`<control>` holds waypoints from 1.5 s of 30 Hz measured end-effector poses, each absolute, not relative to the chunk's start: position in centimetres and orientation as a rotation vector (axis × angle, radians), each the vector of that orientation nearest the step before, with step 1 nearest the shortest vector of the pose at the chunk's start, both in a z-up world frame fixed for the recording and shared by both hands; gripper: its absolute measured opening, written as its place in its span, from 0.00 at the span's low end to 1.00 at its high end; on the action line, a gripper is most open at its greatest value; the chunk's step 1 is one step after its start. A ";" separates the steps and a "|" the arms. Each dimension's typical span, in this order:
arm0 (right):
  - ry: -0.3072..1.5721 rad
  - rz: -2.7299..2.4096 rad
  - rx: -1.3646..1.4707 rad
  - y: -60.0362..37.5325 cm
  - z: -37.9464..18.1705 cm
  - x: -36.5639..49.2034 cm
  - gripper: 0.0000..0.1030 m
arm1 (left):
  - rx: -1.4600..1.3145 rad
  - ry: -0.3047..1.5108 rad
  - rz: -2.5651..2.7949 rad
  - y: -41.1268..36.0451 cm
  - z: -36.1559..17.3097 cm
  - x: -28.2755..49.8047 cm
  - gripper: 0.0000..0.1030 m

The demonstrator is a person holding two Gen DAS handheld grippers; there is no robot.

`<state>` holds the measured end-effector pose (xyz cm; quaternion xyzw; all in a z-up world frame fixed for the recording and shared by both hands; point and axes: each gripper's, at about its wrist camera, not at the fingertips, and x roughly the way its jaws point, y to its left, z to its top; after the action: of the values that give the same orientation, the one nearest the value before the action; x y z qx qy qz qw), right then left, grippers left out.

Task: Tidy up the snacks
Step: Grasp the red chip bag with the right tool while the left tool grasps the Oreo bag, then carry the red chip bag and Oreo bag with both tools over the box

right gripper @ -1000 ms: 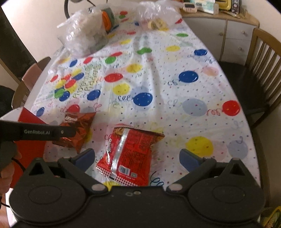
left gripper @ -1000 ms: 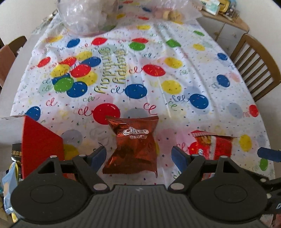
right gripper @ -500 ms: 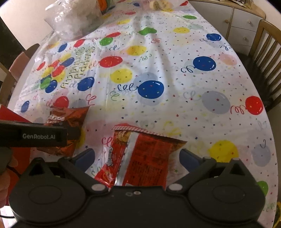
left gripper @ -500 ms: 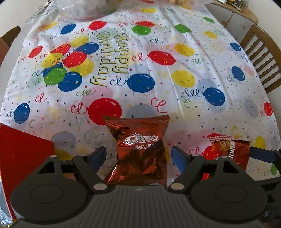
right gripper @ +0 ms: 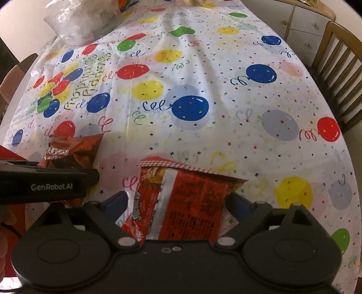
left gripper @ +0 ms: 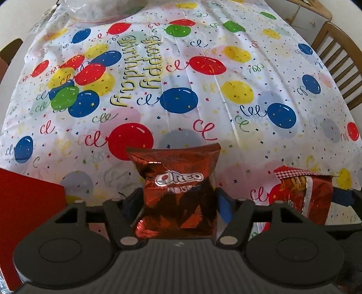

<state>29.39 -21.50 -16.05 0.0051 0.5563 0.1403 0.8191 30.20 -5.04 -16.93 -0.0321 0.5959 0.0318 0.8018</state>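
Snacks were seen on the counter [left gripper: 226,108], which was covered with a white cloth printed with bright balloons. A shiny brown Oreo bag [left gripper: 178,194] was held between the two blue pads of the left tool [left gripper: 177,203]. The pads were pressed against both sides of the bag, and the bag was crumpled where it was squeezed. Its top edge was pointed away from the camera. From the right wrist view, the same Oreo bag [right gripper: 70,153] was seen at the left, partly hidden behind the black body of the left tool.

A red noodle snack bag [right gripper: 185,199] was held in the right tool [right gripper: 178,205]. Its blue pads were set close on both sides of the bag, touching it. The bag's back side was turned up, with a silver strip down the middle and small print beside it. A red and white checked edge was seen at its far end. In the left wrist view, the red noodle snack bag [left gripper: 305,194] was seen at the right, just beside the Oreo bag but not touching it.

A flat red box [left gripper: 27,214] was seen at the near left edge. A clear plastic bag [right gripper: 86,20] was lying at the far end of the counter. A wooden chair [right gripper: 334,67] was standing at the right side.
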 end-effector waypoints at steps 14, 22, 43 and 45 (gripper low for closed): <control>1.165 0.302 0.029 -22.6 -15.1 28.4 0.64 | -0.101 1.255 0.104 -4.7 -16.2 28.8 0.49; 1.144 0.323 0.054 -23.5 -13.6 26.7 0.64 | -0.136 1.232 0.103 -4.8 -14.7 26.9 0.49; 1.026 0.462 0.052 -23.8 -5.7 19.3 0.64 | -0.208 1.089 0.064 -4.8 -6.6 17.9 0.49; 1.019 0.476 0.047 -23.4 -5.1 18.6 0.64 | -0.214 1.074 0.062 -4.3 -5.8 16.8 0.49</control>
<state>18.61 -23.37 -5.05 0.0223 0.4828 0.2256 0.8459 16.80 -4.35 -5.76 -0.1019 0.5106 0.0296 0.8532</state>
